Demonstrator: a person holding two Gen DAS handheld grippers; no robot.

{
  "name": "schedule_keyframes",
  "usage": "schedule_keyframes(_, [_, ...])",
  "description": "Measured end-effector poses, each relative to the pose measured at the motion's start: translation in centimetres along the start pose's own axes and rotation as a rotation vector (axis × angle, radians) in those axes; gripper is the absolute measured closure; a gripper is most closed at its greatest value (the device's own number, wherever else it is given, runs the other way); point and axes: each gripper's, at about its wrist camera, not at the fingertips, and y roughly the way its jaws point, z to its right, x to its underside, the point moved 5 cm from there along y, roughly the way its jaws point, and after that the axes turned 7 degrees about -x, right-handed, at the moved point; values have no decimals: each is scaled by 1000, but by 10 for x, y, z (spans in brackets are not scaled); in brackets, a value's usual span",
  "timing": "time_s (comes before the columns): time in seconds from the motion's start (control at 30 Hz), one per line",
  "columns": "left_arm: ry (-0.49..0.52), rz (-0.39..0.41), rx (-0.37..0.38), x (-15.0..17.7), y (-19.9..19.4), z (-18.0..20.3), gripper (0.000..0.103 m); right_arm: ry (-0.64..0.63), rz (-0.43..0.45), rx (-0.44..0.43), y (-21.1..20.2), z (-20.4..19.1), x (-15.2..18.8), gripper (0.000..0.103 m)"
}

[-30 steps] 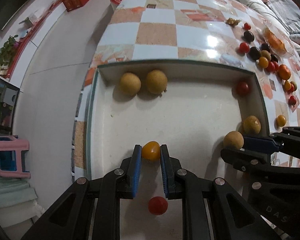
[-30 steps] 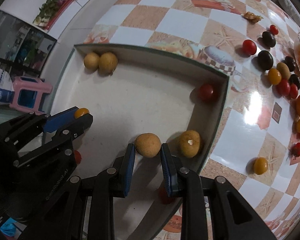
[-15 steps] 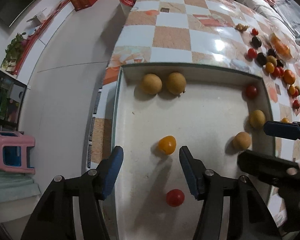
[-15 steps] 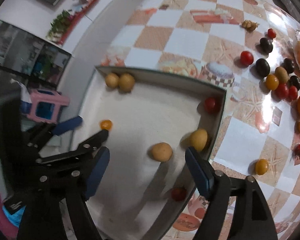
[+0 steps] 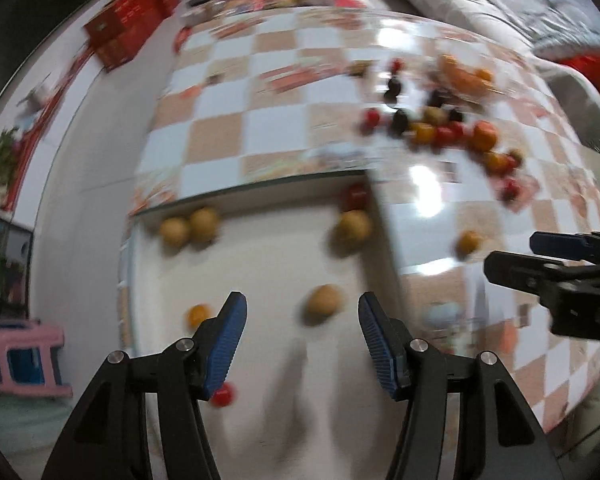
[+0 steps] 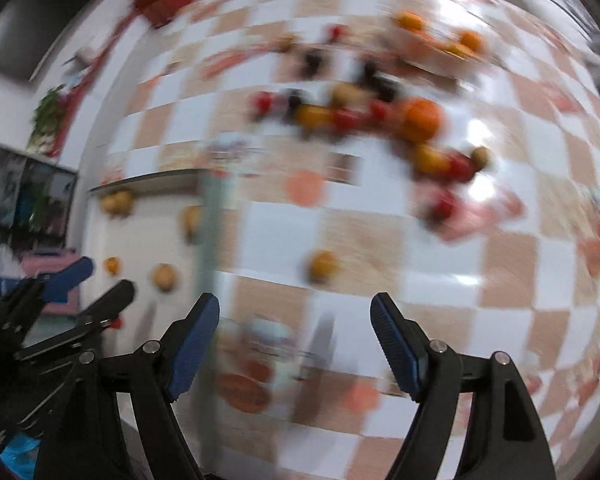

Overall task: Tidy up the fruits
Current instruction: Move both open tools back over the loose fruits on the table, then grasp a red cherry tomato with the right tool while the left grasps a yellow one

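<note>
Left wrist view, blurred: both my left claw and right claw gape empty, seven fruits lie in the white tray, many more fruits wait on the table at one o'clock.

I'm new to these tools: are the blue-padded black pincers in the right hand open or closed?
Open. The right gripper has its two blue pads spread wide apart with nothing between them, only the checkered tabletop beyond.
</note>
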Motion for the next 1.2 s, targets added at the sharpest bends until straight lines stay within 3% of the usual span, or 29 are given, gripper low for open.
schedule_keyframes(0.2, [85, 19, 48, -12, -8, 58, 43, 111, 1, 58, -13, 66, 14, 22])
schedule_keyframes(0.37, [131, 21, 63, -17, -9, 92, 43, 134, 3, 65, -15, 89, 16, 22])
schedule_keyframes(0.63, [156, -17, 57, -26, 15, 125, 43, 121, 30, 67, -16, 99, -6, 22])
schedule_keyframes(0.97, [112, -68, 36, -31, 49, 133, 43, 61, 15, 60, 11, 96, -37, 23])
schedule_keyframes(1.2, [99, -61, 28, -30, 59, 137, 44, 4, 12, 81, 27, 88, -48, 42])
